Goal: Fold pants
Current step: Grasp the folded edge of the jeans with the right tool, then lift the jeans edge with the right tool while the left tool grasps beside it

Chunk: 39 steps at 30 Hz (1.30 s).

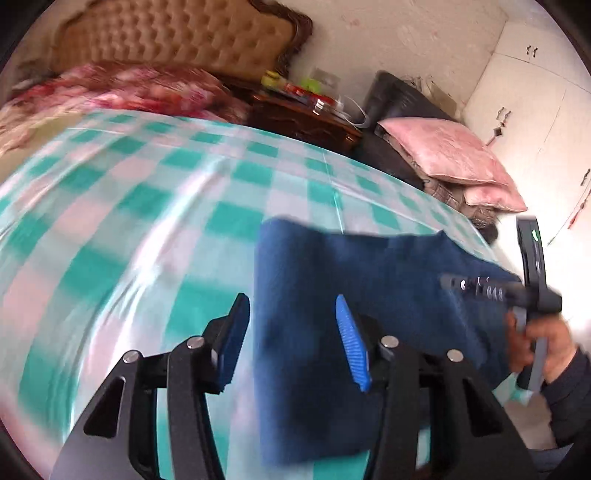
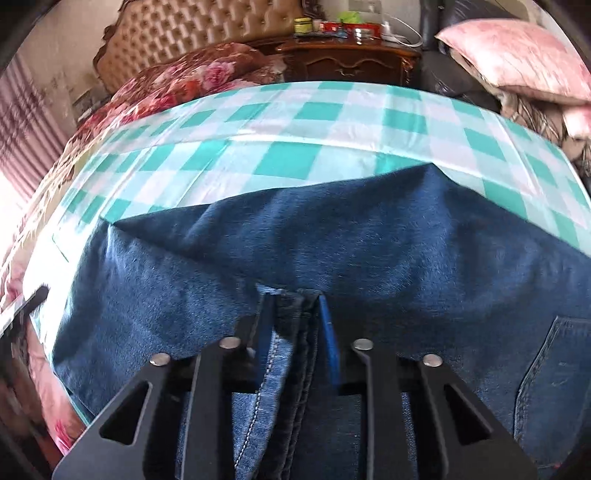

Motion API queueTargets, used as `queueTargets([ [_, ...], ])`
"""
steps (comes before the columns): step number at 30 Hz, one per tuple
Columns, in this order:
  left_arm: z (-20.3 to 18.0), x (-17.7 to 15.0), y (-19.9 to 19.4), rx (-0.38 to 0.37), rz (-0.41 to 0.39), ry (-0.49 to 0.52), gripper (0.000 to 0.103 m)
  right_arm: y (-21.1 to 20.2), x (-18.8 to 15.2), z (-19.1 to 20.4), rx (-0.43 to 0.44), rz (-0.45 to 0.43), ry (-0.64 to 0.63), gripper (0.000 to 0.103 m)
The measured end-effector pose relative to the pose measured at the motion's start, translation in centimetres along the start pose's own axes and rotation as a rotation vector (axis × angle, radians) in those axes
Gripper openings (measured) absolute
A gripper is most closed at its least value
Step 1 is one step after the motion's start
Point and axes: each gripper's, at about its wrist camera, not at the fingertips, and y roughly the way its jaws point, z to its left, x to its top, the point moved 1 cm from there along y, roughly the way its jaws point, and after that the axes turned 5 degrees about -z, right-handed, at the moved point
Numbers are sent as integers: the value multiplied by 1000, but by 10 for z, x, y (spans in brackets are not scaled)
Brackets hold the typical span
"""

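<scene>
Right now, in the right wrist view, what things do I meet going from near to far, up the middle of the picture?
Right hand-held gripper shut on a bunched denim edge, then the blue pants spread flat, then the green checked sheet, then the dark wooden nightstand with small items on top.

Folded blue denim pants (image 2: 332,251) on bed

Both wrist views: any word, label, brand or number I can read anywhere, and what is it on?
None can be read.
Jar and packets on the nightstand: printed labels, too small and blurred.
Jeans: no tag or brand patch in view, only stitching and a pocket.
Right tongs' body, seen from the left wrist view: a green light, no lettering.
Checked sheet: pattern only.
</scene>
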Motion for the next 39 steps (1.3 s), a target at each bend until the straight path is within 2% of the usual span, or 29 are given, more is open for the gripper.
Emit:
queueTargets([
  [1, 8, 17, 21, 42, 21, 3, 47, 0, 1, 0, 3, 3, 5, 21],
  [3, 19, 33, 58, -17, 115, -25, 40, 2, 2, -2, 14, 7, 15, 19],
  [4, 22, 35, 69, -34, 146, -38, 40, 2, 3, -3, 17, 9, 13, 19],
  [5, 22, 38, 81, -61, 176, -29, 30, 2, 4, -3, 18, 10, 7, 18],
  [7, 23, 39, 92, -14, 184, 3, 31, -1, 8, -6, 35, 0, 13, 18],
  [8, 22, 40, 90, 12, 168, -7, 32, -2, 10, -8, 30, -7, 21, 18],
  [10, 17, 39, 79, 78, 112, 16, 43, -8, 15, -15, -20, -45, 28, 18],
  [11, 17, 37, 73, 75, 97, 8, 45, -11, 17, -20, -45, -59, 32, 18],
  [13, 20, 33, 52, 60, 56, -25, 45, -14, 22, -35, -15, -59, 84, 18],
  [15, 23, 22, 28, 77, 20, -26, 45, -19, 23, -44, -15, -59, 99, 19],
  [16, 26, 15, 16, 80, 6, -41, 46, -20, 21, -45, 1, -54, 105, 30],
  [17, 31, 8, 7, 80, 0, -57, 48, -20, 19, -46, 41, -34, 121, 33],
  [19, 40, -13, -12, 86, -6, -105, 48, -18, 13, -40, 67, -11, 108, 36],
  [21, 36, -35, -38, 111, -51, -80, 47, -16, 8, -32, 60, -6, 67, 36],
  [23, 21, -51, -56, 95, -80, -26, 47, -14, 5, -28, 86, 9, 67, 36],
  [26, -18, -76, -71, 40, -68, 94, 47, -8, 7, -19, 71, 13, 30, 36],
  [27, -37, -84, -70, 14, -49, 155, 47, -5, 9, -14, 64, 16, 6, 26],
  [28, -51, -90, -69, 8, -45, 194, 47, 1, 9, -9, 48, 34, -27, 7],
  [31, -108, -104, -62, -57, -59, 337, 47, -1, 10, -1, 26, 23, -71, 2],
  [33, -154, -111, -49, -119, -69, 443, 42, -5, 12, -2, 33, 13, -68, 2],
  [35, -184, -116, -29, -155, -75, 505, 39, -5, 12, -4, 33, 17, -67, 2],
  [36, -202, -118, -14, -165, -73, 548, 33, -5, 12, -6, 28, 20, -61, 2],
  [38, -223, -122, 11, -190, -46, 580, 29, -9, 13, -10, -4, 3, -53, 2],
  [39, -227, -123, 26, -201, -15, 561, 28, -13, 14, -13, 3, -4, -39, 2],
])
